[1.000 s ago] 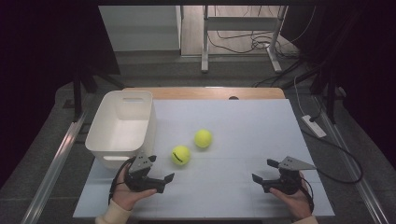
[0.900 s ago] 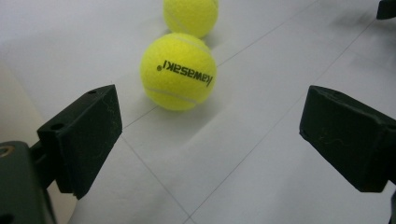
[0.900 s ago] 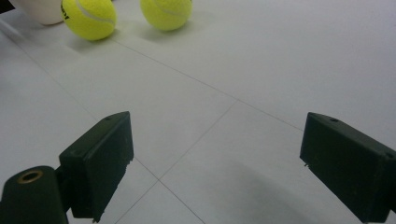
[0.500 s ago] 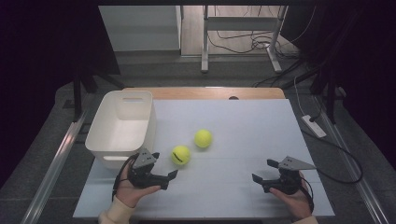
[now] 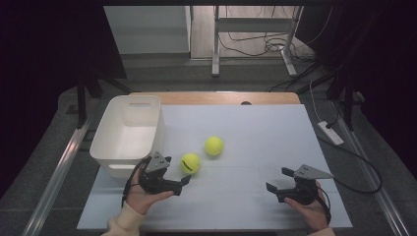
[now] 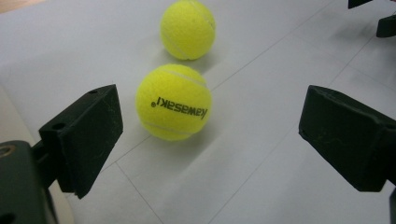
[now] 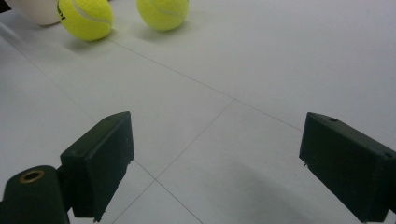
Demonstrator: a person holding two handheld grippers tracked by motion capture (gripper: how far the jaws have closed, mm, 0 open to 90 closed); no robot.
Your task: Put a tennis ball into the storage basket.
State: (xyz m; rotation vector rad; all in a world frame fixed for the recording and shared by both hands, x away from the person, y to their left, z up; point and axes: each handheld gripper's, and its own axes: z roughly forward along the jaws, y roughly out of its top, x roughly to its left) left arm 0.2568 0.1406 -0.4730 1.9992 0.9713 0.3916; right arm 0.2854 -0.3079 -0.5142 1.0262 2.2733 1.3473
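White plastic bin (image 5: 129,132) at far left of the pale surface (image 5: 255,128), standing upright; left gripper (image 5: 173,173) just beside its near corner, jaws apart and pressing on nothing, aimed at the nearer tennis ball (image 5: 190,163), which lies just ahead of the jaws and apart from them, lettering "Kawasaki" facing the left gripper view; second tennis ball (image 5: 214,145) just beyond it, apart; right gripper (image 5: 278,179) well to the right, jaws wide apart over bare surface.
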